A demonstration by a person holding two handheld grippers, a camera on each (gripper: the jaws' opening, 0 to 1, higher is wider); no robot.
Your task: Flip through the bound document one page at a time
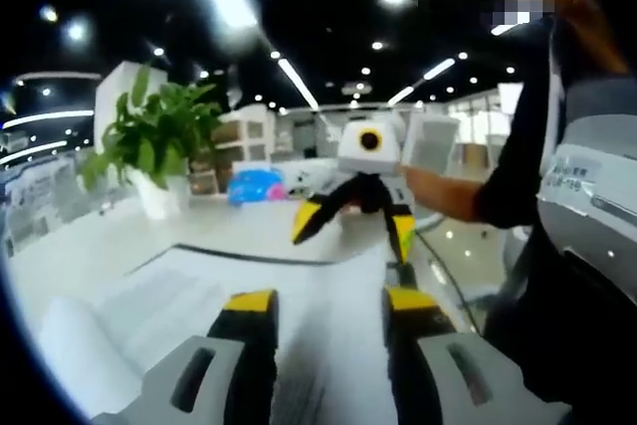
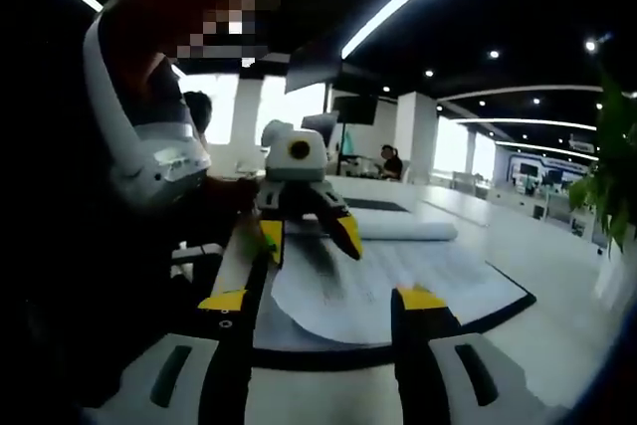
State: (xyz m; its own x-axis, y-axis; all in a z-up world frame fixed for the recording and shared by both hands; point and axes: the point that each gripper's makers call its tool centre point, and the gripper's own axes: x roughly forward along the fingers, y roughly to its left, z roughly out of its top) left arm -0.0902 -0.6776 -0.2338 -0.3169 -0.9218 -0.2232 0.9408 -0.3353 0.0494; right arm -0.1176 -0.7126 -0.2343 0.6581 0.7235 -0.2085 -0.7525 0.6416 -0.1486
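Left tool (image 1: pixel 328 311) spread over bound document (image 1: pixel 169 296); right tool (image 2: pixel 323 311) spread, seemingly level.

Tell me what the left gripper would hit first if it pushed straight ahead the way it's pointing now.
Probably the right gripper, which sits open dead ahead over the bound document's pages. The left gripper is open too. Depth is unclear, so it could brush the paper first if it dips.

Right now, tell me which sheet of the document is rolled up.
The farthest one in the right gripper view: the white roll beside the left gripper. The nearer sheet lies flat on the dark mat.
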